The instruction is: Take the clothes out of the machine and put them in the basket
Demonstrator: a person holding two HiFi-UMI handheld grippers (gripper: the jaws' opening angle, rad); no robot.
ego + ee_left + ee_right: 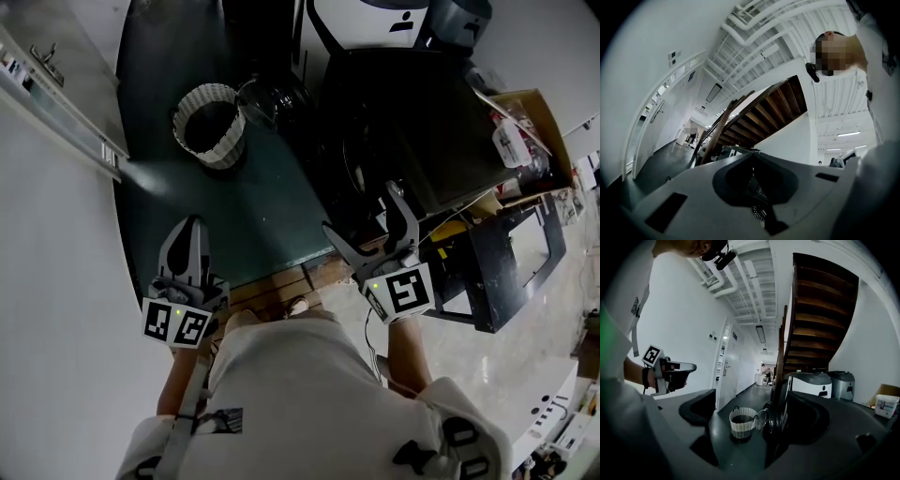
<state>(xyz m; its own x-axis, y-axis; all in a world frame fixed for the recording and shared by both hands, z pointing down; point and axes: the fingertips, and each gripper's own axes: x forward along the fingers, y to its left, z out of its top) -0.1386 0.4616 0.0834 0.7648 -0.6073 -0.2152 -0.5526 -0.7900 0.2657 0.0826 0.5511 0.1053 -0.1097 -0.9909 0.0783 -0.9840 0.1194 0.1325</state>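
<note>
The white woven basket (208, 122) (742, 422) stands on the dark floor to the left of the dark washing machine (403, 122). The machine's round glass door (270, 97) (765, 419) hangs open toward the basket. The basket's inside looks dark, and I cannot make out any garment in either one. My right gripper (361, 208) (750, 399) is open and empty, level, in front of the machine. My left gripper (192, 225) (752, 157) is shut on nothing, held nearer the white wall, short of the basket; it also shows in the right gripper view (675, 373).
A white wall with a door handle (49, 64) runs along the left. A cardboard box (525, 127) of bottles and a black frame (511, 262) stand to the right of the machine. Behind are white appliances (813, 383) and a wooden staircase (820, 310).
</note>
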